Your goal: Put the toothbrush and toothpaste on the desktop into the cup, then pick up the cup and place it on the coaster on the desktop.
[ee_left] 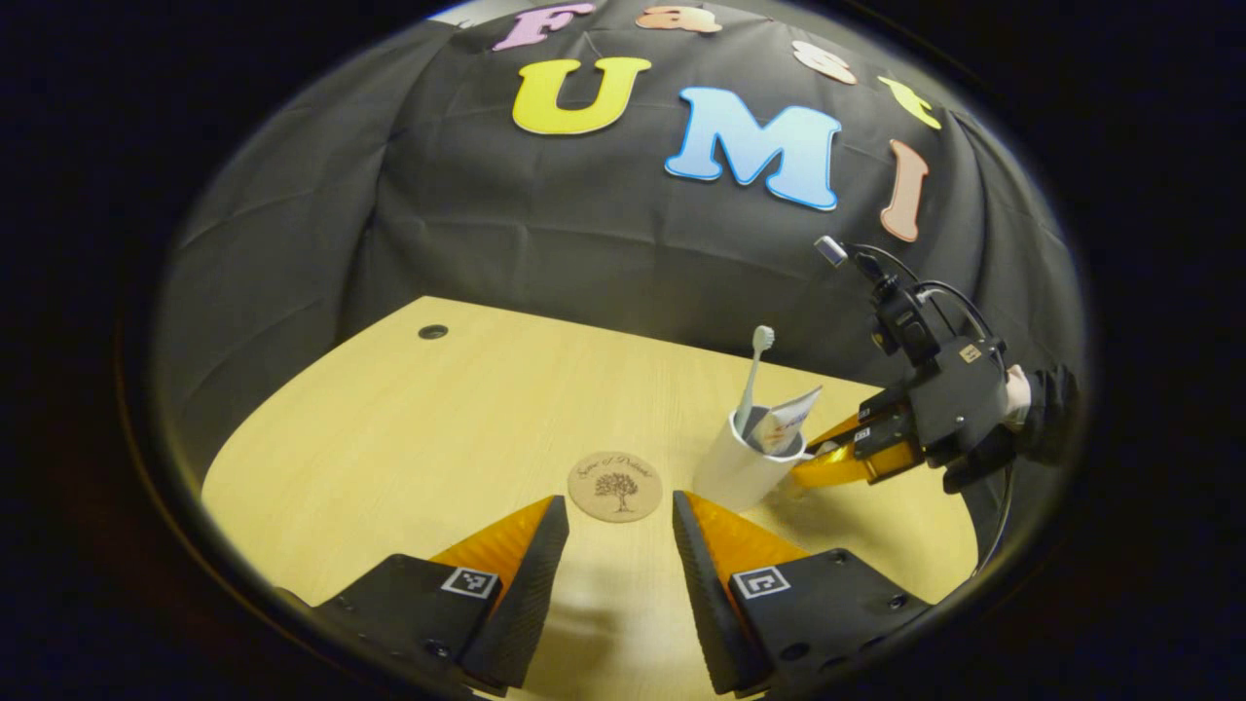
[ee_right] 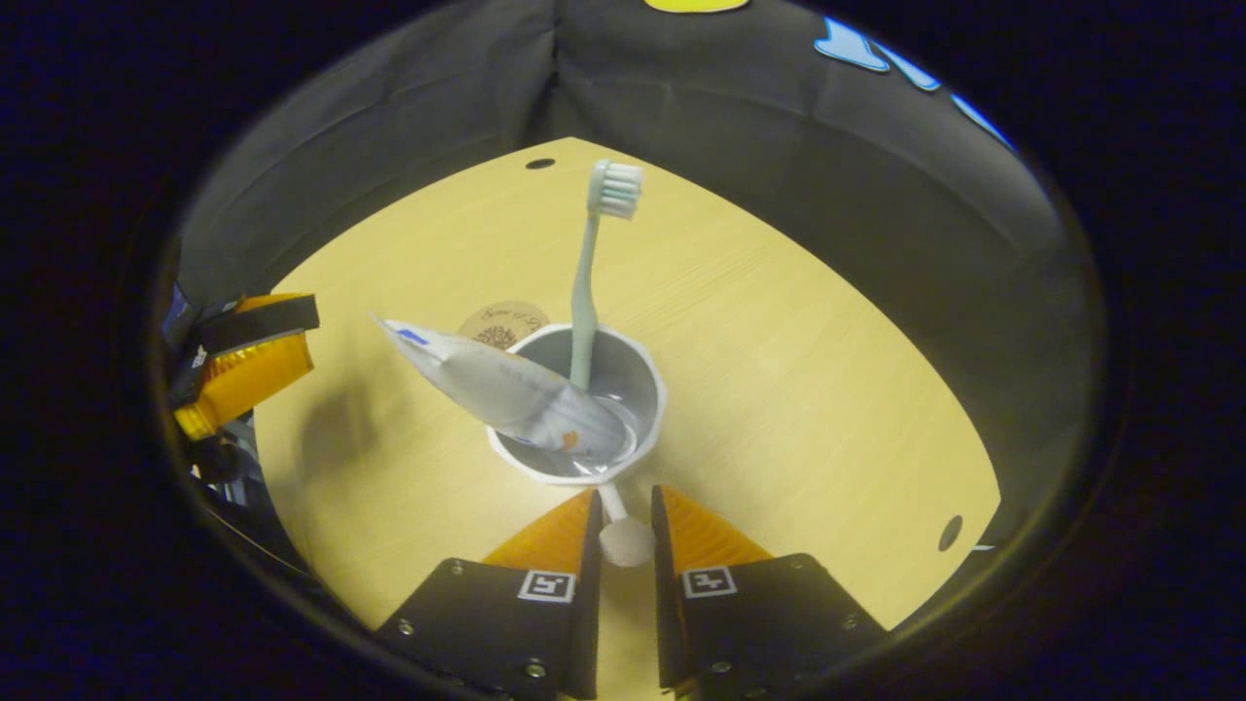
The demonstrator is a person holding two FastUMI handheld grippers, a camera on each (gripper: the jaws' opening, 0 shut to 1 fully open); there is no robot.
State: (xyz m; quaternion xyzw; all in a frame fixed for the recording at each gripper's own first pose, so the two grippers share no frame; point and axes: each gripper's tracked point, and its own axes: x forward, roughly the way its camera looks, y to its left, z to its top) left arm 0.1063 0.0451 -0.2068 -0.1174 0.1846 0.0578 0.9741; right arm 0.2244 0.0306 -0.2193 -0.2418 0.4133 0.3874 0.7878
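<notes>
A white cup [ee_right: 638,385] holds an upright pale toothbrush [ee_right: 587,292] and a leaning toothpaste tube [ee_right: 506,389]. My right gripper [ee_right: 623,501] is shut on the cup's small knobbed handle [ee_right: 625,540]. In the left gripper view the cup [ee_left: 742,467] tilts slightly just right of the round cork coaster [ee_left: 615,485], with the right gripper [ee_left: 816,454] and a sleeved hand behind it. Whether the cup rests on the table I cannot tell. My left gripper [ee_left: 617,514] is open just short of the coaster, nothing between its fingers. It also shows at the left edge of the right gripper view, left gripper [ee_right: 255,347].
The light wooden table [ee_left: 409,428] has a cable hole [ee_left: 433,331] at the far left corner and another hole [ee_right: 951,532] near the right edge. Black cloth walls close in behind the table. The coaster [ee_right: 503,323] peeks out behind the tube.
</notes>
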